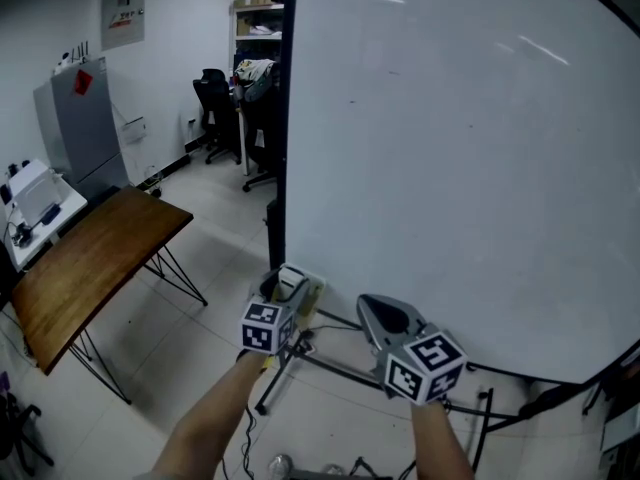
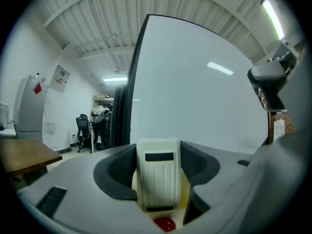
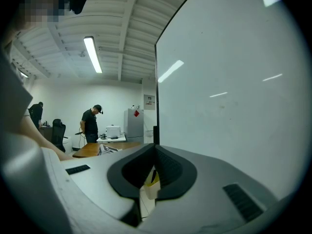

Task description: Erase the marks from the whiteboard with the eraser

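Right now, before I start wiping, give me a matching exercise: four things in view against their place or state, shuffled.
Things:
1. eraser
2. right gripper
3. wooden table
4. whiteboard

Place or state:
A. jaws together, nothing between them
B. upright, filling the right of the head view
C. clamped in the left gripper
D. standing on the floor, left of the board

Pairs: 1-C, 2-A, 3-D, 4-B
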{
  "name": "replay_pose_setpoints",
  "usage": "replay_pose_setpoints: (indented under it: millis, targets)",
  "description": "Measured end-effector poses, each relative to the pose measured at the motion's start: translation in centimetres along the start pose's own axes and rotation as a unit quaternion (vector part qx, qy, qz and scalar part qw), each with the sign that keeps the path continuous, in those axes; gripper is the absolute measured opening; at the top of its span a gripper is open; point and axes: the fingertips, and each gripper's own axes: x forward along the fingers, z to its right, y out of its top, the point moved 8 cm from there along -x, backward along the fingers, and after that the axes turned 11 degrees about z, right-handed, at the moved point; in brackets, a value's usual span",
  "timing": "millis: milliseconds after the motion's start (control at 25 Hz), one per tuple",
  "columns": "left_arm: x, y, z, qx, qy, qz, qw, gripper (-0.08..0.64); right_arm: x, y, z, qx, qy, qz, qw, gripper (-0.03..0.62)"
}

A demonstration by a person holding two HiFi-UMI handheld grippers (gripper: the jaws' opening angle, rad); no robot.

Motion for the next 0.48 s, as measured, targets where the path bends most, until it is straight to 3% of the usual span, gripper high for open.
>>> replay_pose_setpoints:
  millis: [240,480]
  targets:
    - [0.0,-1.3,-0.3,0.02,0.014,-0.04,0.9989,0.27,0.2,-0.4,0.2,0.002,0.003,0.002,1.0,-0.011]
    - [-0.7,-3.2,-0.3,0.015,0.026,-0.106,0.9939,0.272,0.1,-0.3,0.1,0.004,-0.002,0.002,1.0,-0.011]
